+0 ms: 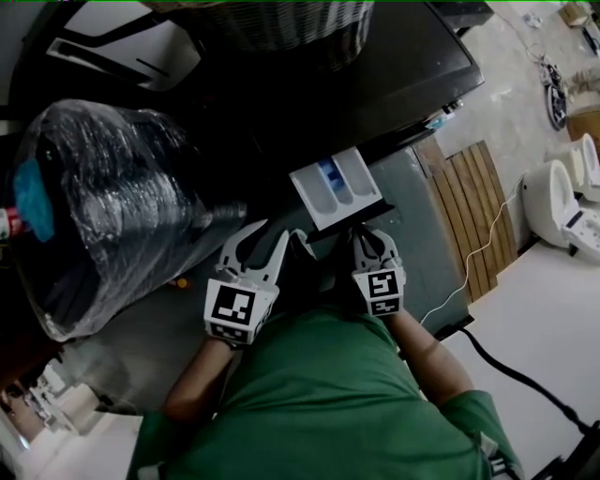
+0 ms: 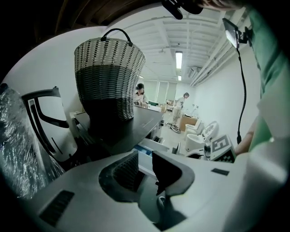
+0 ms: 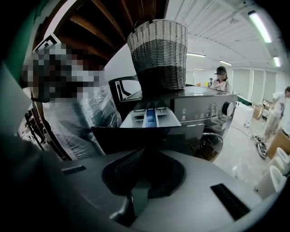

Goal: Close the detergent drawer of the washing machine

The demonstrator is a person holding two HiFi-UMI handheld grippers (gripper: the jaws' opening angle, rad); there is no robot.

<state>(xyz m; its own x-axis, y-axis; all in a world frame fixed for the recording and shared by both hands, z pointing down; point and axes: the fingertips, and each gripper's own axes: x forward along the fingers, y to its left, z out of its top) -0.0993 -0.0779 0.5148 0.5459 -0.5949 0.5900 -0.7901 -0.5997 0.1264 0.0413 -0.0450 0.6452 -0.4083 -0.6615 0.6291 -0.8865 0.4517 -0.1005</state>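
The washing machine's detergent drawer stands pulled out, its pale tray with a blue compartment showing above a dark front panel. My right gripper is shut, nothing between its jaws, its tips right at that front panel; whether they touch it I cannot tell. In the right gripper view the shut right gripper points straight at the drawer. My left gripper hangs open just left of the drawer's front, holding nothing. The left gripper view has the left gripper open, the drawer's corner beyond the gap.
A woven basket stands on the dark washing machine top. A large plastic-wrapped bundle lies to the left. A wooden slat mat, a white cable and white toilets are on the right. Two people stand far off.
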